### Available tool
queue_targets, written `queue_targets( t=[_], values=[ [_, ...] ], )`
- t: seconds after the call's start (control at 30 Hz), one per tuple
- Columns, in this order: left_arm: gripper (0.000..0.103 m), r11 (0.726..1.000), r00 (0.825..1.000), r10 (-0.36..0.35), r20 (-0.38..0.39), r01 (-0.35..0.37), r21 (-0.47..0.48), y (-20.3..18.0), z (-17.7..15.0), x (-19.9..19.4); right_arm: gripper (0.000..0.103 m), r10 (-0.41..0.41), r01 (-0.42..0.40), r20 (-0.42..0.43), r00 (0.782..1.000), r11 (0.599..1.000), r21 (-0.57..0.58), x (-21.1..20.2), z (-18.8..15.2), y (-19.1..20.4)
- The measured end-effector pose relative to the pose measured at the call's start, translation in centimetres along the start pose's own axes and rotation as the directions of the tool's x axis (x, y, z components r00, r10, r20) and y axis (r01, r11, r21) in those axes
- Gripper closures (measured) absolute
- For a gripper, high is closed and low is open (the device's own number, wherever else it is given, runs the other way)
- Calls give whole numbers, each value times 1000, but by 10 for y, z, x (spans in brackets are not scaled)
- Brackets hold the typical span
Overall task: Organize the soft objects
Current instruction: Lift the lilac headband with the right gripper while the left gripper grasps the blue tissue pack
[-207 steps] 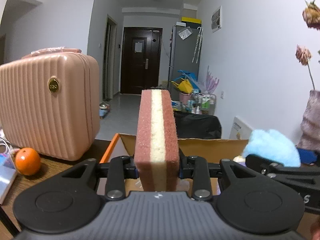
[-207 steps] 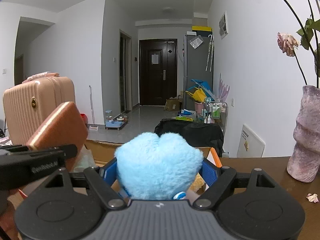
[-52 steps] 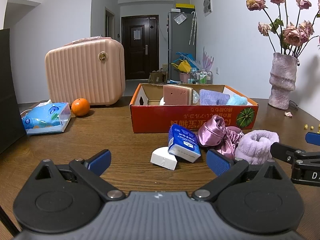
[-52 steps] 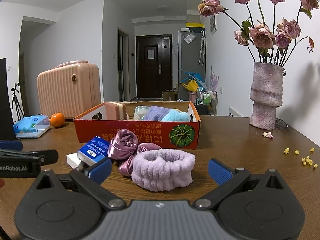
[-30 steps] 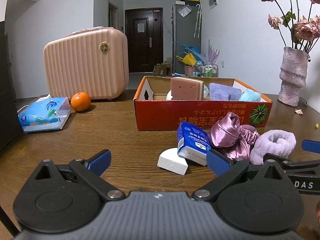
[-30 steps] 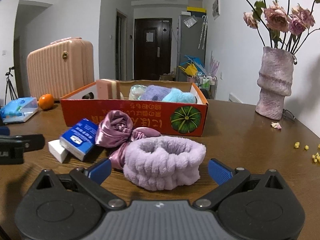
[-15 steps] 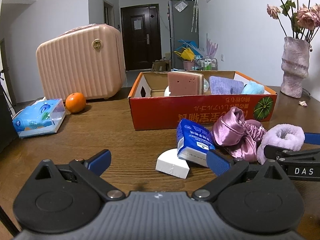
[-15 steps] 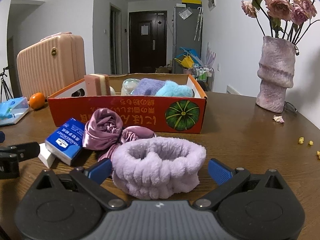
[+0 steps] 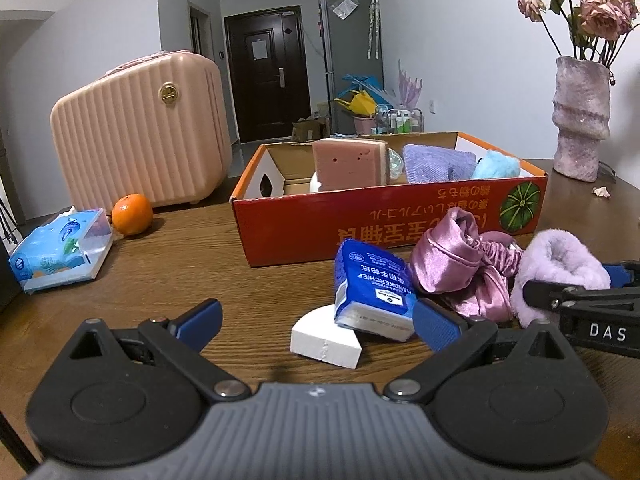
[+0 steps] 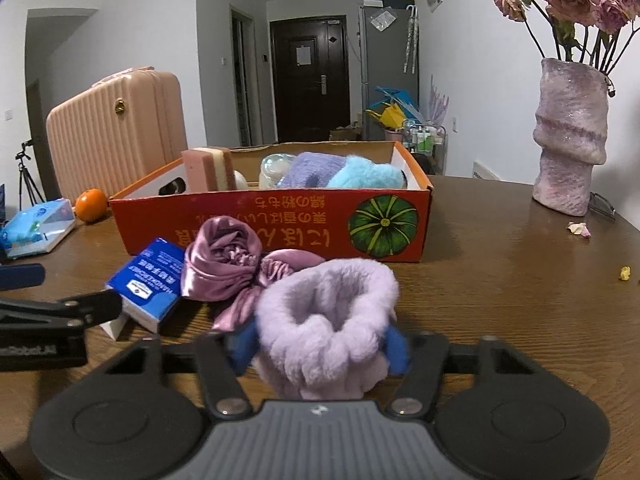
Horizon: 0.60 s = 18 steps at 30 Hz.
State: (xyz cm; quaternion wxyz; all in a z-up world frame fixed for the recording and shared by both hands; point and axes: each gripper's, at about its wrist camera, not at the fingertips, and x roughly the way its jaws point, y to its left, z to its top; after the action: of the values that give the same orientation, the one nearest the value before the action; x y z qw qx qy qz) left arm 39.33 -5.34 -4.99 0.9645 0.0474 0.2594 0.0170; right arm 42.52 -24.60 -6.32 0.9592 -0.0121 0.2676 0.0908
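Right gripper (image 10: 320, 346) was wide open half a second ago with the fluffy lilac headband (image 10: 326, 320) lying loose between its fingers; now its jaws are closing and the blue pads (image 10: 394, 346) already squeeze the band on both sides, bunching it into a tall lump. So grip on the headband is basically made, though it looks to sit on the wooden table (image 10: 500, 280) yet, near the front edge, just in front of the orange cardboard box (image 10: 280, 224).

Left gripper (image 9: 316, 320) is spread open, nothing between its pads, and has crept a bit closer to the blue handkerchief pack (image 9: 372, 284), which leans on a white foam wedge (image 9: 324, 340). Pink satin scrunchie (image 9: 452, 264) touches both the pack and the headband.

Box already holds the pink-and-cream sponge (image 9: 348, 164), a purple cloth (image 9: 438, 164) and the blue plush (image 9: 496, 164), toward its right end.

Meaning: headband pick is the step in hand; lift and drop into the box likely next. Left side probably lines up for the pack or scrunchie. Risk: scrunchie may drag along with the band.
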Motion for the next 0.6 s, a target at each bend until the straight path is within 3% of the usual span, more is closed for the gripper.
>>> queue_targets(
  t=[0.07, 0.13, 0.6],
  values=[
    [0, 1000, 1000, -4, 0, 4, 5, -1, 0, 1, 73, 10, -10, 7, 1000, 1000, 1, -2, 0, 0],
    [0, 1000, 1000, -4, 1, 4, 10, -3, 0, 1, 76, 12, -12, 16, 1000, 1000, 8, -4, 0, -1],
    [0, 997, 1000, 4, -1, -4, 75, -22, 2, 12, 77, -24, 20, 74, 997, 998, 62, -10, 6, -15]
  ],
)
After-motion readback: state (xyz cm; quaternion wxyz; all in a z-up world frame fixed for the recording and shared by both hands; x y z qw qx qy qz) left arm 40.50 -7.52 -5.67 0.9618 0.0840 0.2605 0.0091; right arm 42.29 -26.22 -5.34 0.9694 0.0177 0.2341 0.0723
